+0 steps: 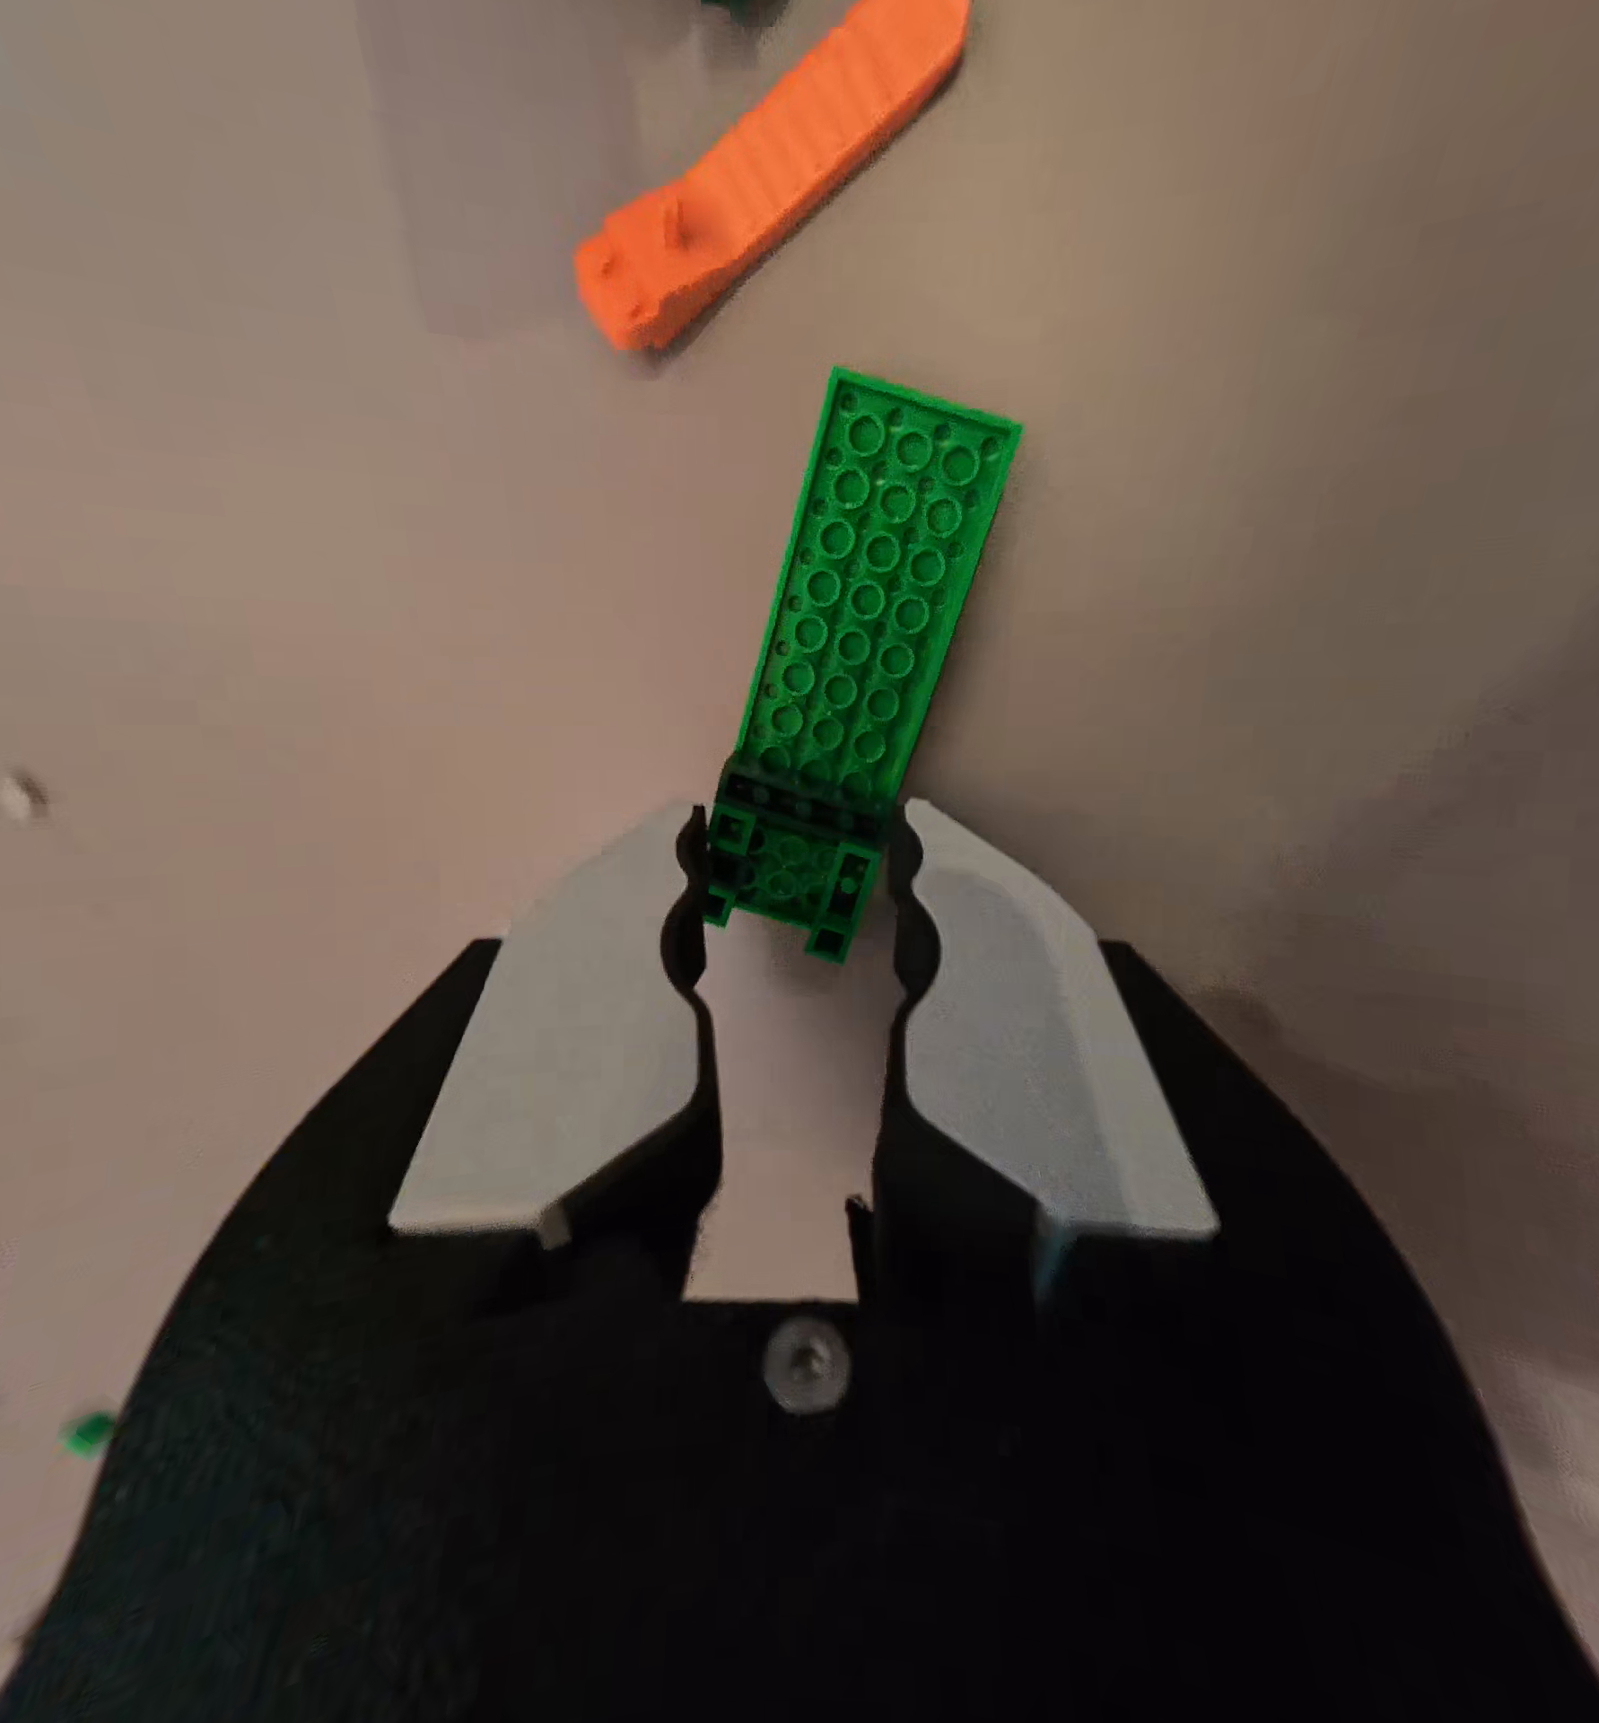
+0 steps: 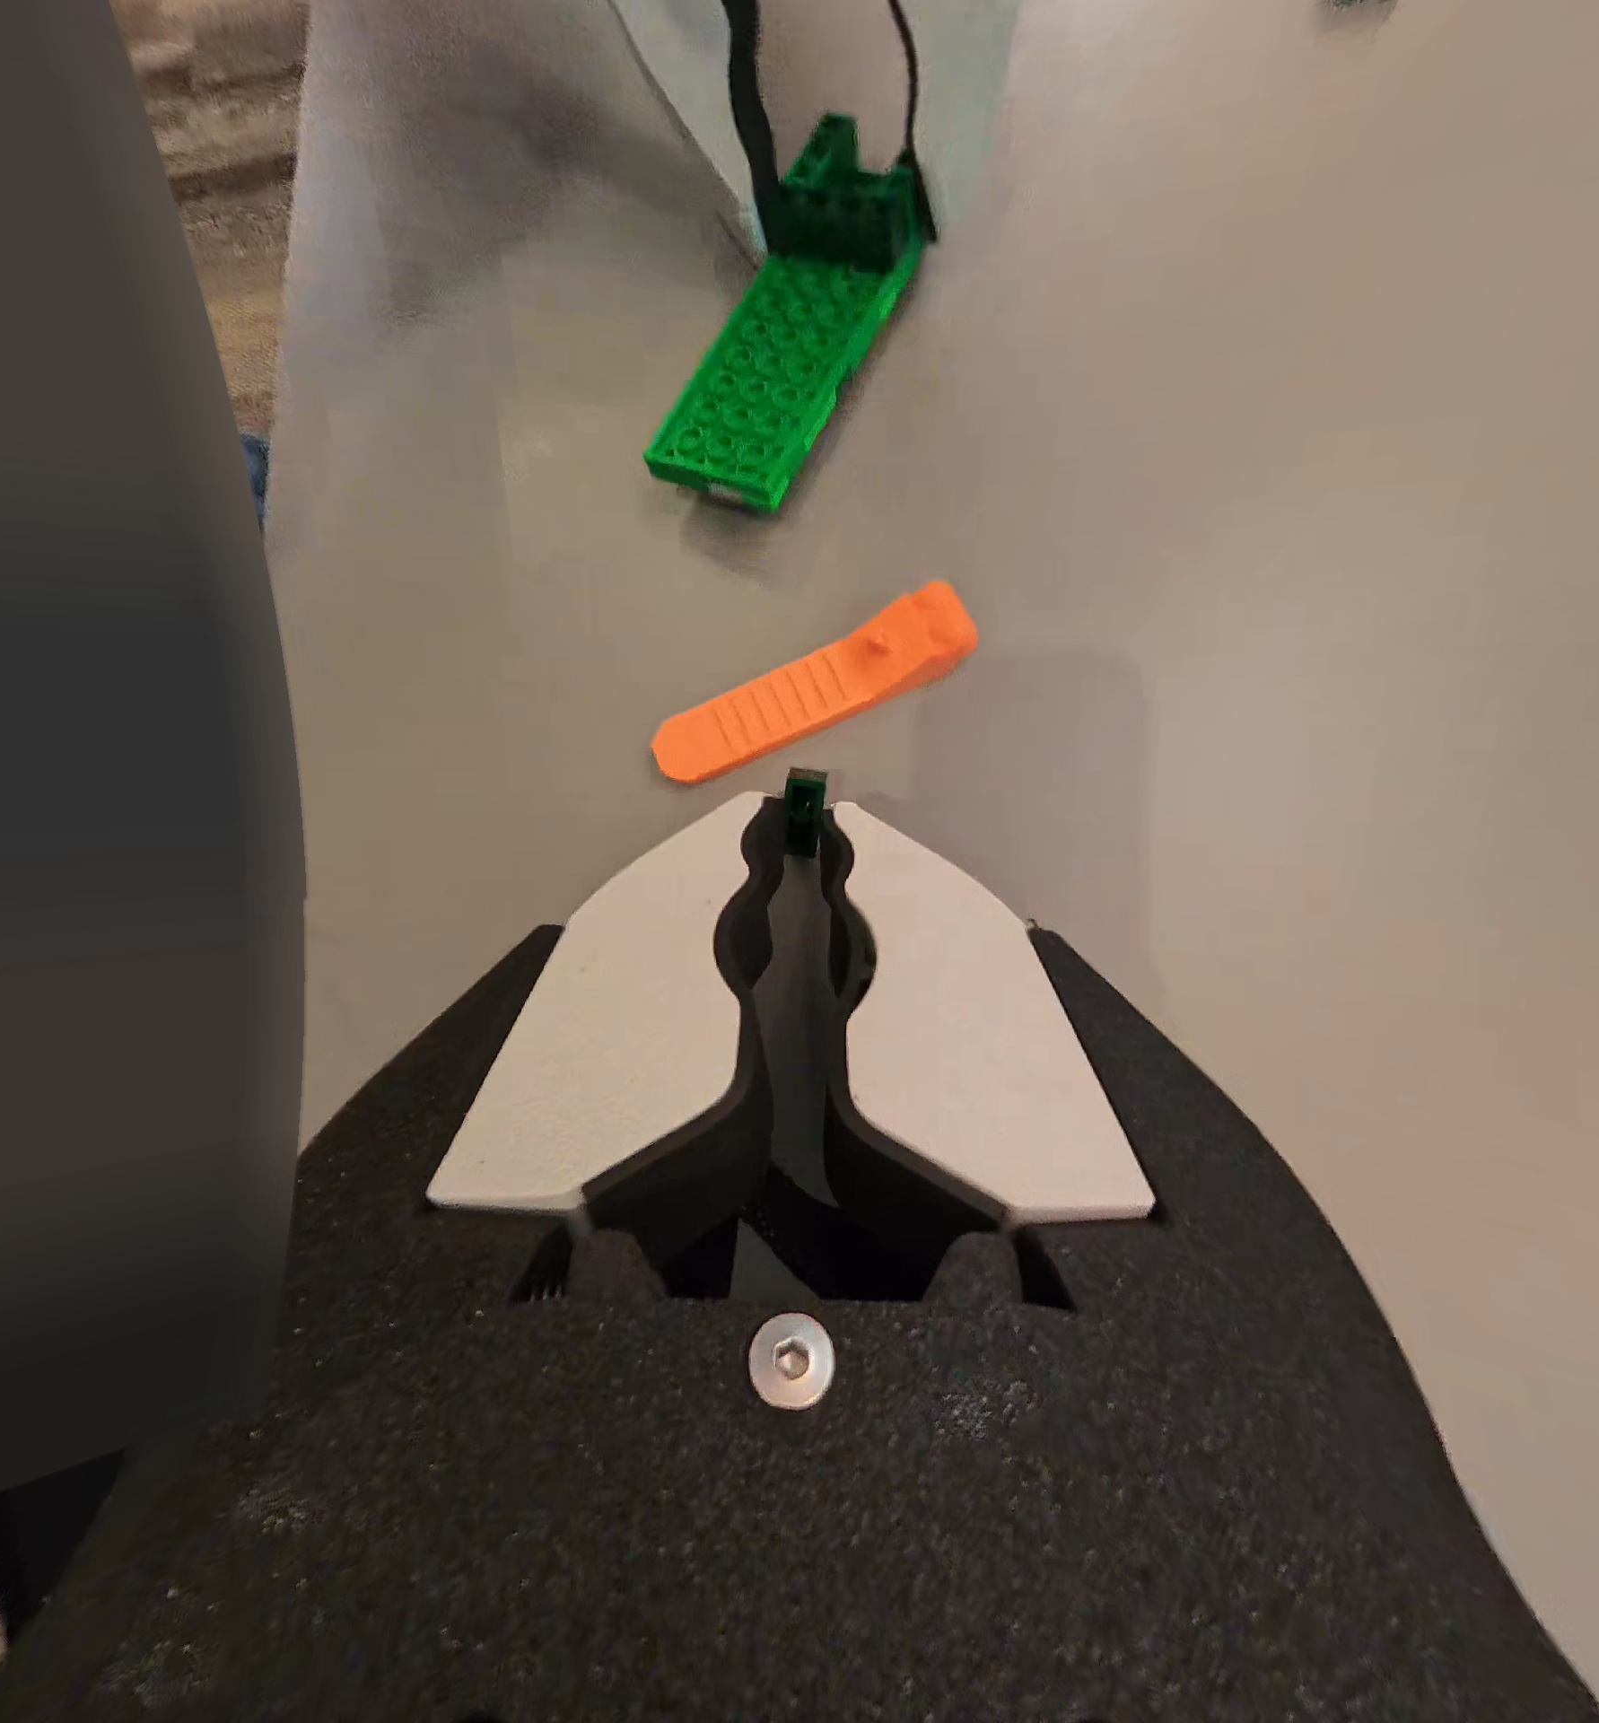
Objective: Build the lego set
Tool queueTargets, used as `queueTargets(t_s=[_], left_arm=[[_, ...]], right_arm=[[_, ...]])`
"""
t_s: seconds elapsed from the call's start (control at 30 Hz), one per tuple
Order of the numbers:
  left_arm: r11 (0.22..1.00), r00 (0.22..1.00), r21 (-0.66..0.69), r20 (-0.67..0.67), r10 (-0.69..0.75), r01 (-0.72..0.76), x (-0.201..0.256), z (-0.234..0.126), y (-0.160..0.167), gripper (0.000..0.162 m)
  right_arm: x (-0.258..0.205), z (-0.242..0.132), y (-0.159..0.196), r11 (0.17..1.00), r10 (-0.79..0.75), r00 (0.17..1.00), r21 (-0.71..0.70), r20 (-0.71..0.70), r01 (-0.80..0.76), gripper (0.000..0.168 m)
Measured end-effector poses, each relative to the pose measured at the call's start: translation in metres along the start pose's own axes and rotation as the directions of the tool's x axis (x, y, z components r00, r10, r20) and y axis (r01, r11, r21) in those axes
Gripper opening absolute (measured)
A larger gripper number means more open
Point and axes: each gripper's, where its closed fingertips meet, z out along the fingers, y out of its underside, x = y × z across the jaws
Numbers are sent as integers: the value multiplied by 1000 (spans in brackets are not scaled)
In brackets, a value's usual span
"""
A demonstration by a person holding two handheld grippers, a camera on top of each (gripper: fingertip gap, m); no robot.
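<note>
A long bright green plate [image 1: 880, 578] with darker green bricks stacked on its near end lies on the grey table. My left gripper [image 1: 800, 853] is shut on that stacked end, one fingertip on each side. The same plate shows in the right wrist view [image 2: 768, 373], with the left gripper's dark fingers at its far end. My right gripper [image 2: 805, 820] is shut on a small dark green piece [image 2: 803, 806] and holds it just short of the orange brick separator [image 2: 814, 685].
The orange brick separator [image 1: 777, 177] lies beyond the plate in the left wrist view. A small green piece [image 1: 87, 1431] lies at the lower left. A table edge with floor beyond it [image 2: 218, 186] runs at the upper left of the right wrist view. Left tips to right tips: about 15 cm.
</note>
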Motion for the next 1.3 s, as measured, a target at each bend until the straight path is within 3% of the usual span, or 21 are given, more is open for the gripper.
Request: queueTargets(t_s=[0.17, 0.3, 0.43, 0.6, 0.9, 1.0, 1.13, 1.3], left_arm=[[930, 939, 163, 49, -340, 328, 33, -16, -7, 36], [853, 866, 244, 83, -493, 462, 39, -14, -20, 36], [838, 848, 255, 104, -519, 482, 37, -2, -32, 37], [822, 825, 223, 107, -555, 524, 27, 8, -43, 37], [777, 776, 125, 65, -627, 617, 28, 10, -43, 37], [828, 829, 119, 55, -556, 548, 35, 9, -46, 37], [953, 955, 115, 70, -288, 279, 35, 7, -48, 37], [980, 998, 194, 49, -41, 31, 13, 4, -58, 36]], right_arm=[[-10, 12, -10, 1000, 14, 1000, -22, 28, -13, 7], [-15, 26, -25, 999, -41, 999, -10, 19, 41, 7], [-11, 2, -38, 997, -32, 999, 72, -32, 34, 7], [-5, -19, -43, 991, -113, 983, 59, -141, 123, 7], [18, -14, -44, 983, -181, 963, -4, -199, 184, 7], [22, -7, -41, 981, -193, 971, -4, -142, 195, 7], [25, -3, -43, 982, -188, 981, 20, -45, 189, 7], [12, 0, -53, 975, -220, 975, -1, 13, 220, 7]])
